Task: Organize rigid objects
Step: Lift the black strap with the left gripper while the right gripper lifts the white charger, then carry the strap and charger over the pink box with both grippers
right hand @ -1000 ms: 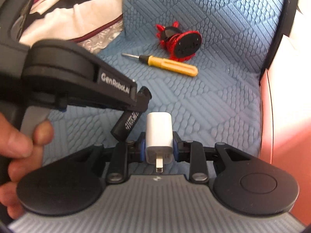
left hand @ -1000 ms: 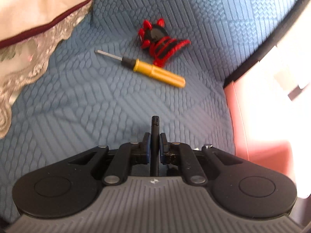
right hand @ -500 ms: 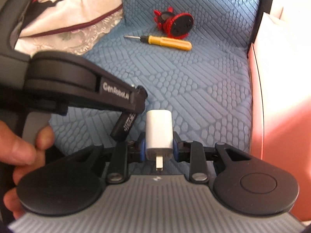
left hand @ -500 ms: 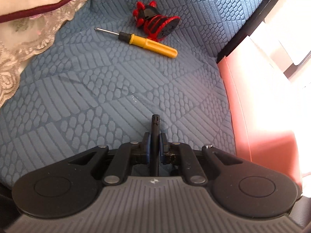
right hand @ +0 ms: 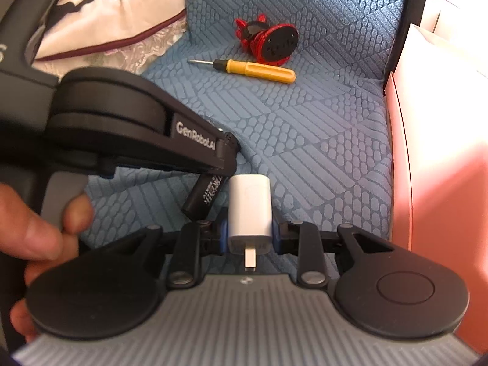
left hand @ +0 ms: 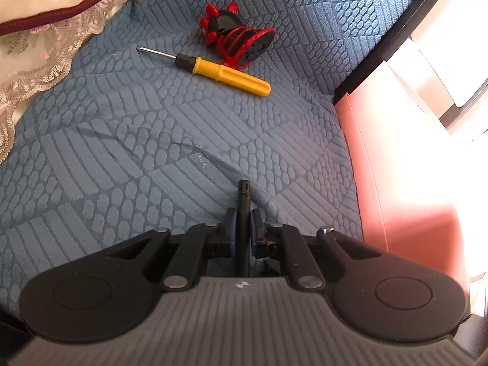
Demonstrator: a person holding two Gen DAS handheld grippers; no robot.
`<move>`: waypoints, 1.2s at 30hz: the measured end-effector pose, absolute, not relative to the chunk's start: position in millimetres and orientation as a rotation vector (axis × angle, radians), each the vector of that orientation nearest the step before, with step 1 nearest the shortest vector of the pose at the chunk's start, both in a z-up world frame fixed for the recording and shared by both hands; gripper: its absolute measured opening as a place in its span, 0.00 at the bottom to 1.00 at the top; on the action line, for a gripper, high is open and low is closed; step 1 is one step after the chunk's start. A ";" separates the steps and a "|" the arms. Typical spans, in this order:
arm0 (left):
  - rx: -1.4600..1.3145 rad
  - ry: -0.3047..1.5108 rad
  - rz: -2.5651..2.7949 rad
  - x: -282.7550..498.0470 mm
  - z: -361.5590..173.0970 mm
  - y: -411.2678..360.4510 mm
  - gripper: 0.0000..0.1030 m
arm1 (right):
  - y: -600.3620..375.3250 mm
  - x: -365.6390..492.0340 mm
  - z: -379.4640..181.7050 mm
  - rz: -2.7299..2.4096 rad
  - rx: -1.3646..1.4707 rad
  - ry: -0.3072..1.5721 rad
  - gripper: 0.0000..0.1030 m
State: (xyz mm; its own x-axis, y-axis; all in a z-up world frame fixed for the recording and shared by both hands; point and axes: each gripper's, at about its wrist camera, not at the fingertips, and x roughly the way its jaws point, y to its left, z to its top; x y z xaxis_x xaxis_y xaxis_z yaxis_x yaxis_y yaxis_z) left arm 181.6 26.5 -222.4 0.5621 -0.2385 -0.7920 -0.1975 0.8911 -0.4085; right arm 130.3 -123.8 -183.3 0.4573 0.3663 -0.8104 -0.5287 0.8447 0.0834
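- Strong daylight enters from about 2 o'clock, blowing out the pink panel (left hand: 405,164) to white in both views.
- The blue textured cover (left hand: 152,140) is evenly lit and sharp.
- Fisheye bending curves the edges.
- The hand (right hand: 27,238) at 9 o'clock is blurred.

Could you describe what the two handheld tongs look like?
Both tongs, left and right, have black linkage arms, round black side discs, blue pads and a ribbed grey base. White "GenRobot.AI" lettering marks the left one's side. A bare hand grips its grey handle.
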 end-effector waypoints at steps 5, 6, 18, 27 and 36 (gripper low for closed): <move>-0.510 0.974 -0.009 176.4 -214.5 33.0 0.11 | -125.0 133.2 -163.3 0.558 -0.180 0.914 0.29; -0.518 0.970 -0.012 175.3 -211.4 34.5 0.11 | -126.4 133.5 -158.7 0.559 -0.177 0.906 0.29; -0.475 0.862 -0.088 170.9 -141.3 29.7 0.11 | -167.8 137.5 -85.3 0.529 -0.074 0.804 0.29; -0.436 0.775 -0.169 183.0 -76.0 -1.9 0.11 | -211.6 145.5 -31.9 0.491 -0.011 0.697 0.29; -0.404 0.724 -0.222 197.1 -37.7 -38.8 0.11 | -258.9 155.9 -0.8 0.422 0.006 0.627 0.29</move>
State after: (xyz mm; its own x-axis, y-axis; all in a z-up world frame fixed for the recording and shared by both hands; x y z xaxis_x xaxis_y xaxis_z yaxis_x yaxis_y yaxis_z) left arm 197.1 -38.8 -37.7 0.7305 -0.3336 -0.5958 0.0587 0.9000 -0.4320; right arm 155.9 -258.9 -0.8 0.7278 0.3843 -0.5680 -0.3809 0.9153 0.1313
